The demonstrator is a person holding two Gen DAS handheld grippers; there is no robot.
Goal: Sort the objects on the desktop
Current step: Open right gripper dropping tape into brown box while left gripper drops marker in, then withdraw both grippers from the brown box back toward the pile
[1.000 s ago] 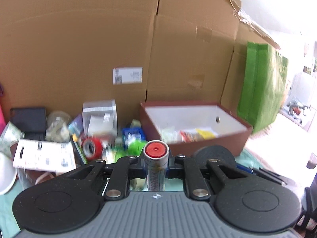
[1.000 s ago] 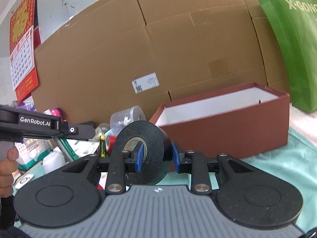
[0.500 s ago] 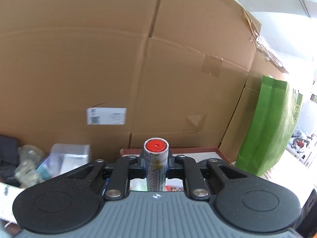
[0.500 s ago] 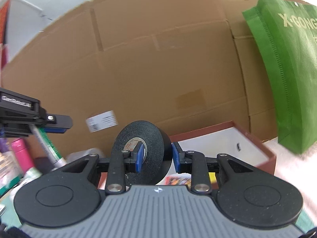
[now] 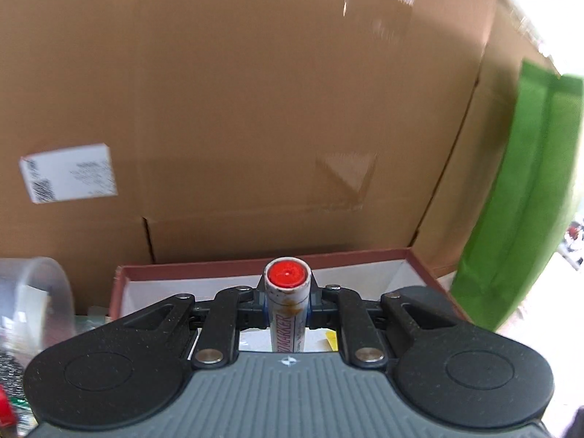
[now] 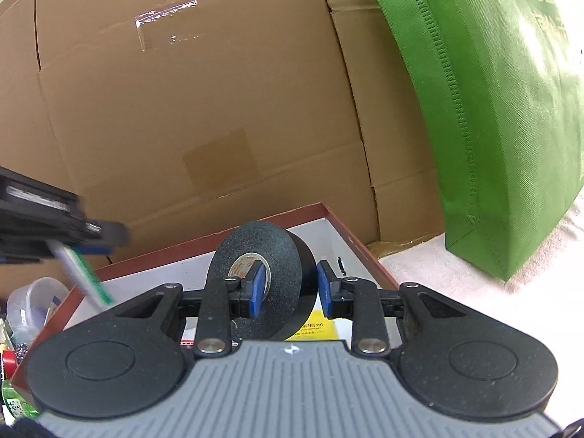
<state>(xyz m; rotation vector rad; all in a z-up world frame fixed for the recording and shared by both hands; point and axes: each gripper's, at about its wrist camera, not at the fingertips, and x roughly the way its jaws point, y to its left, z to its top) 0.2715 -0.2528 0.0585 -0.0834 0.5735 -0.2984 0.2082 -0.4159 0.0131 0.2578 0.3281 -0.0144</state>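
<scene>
Looks like a storage corner or makeshift work area, not a tidy office. Flattened cardboard boxes (image 5: 255, 109) with a shipping label (image 5: 69, 173) wall off everything from 10 to 1 o'clock. Green non-woven tote bag (image 6: 492, 109) at 2 o'clock. Red-brown open box (image 6: 350, 233) on a cloth-covered surface (image 6: 438, 266), clutter heaped at 8 o'clock.

tall cardboard sheets (image 5: 255, 109) stand beside a green bag (image 6: 492, 109).

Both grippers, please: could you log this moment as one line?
left gripper: shut on marker | right gripper: shut on black tape roll | both over brown box | nothing released yet
</scene>
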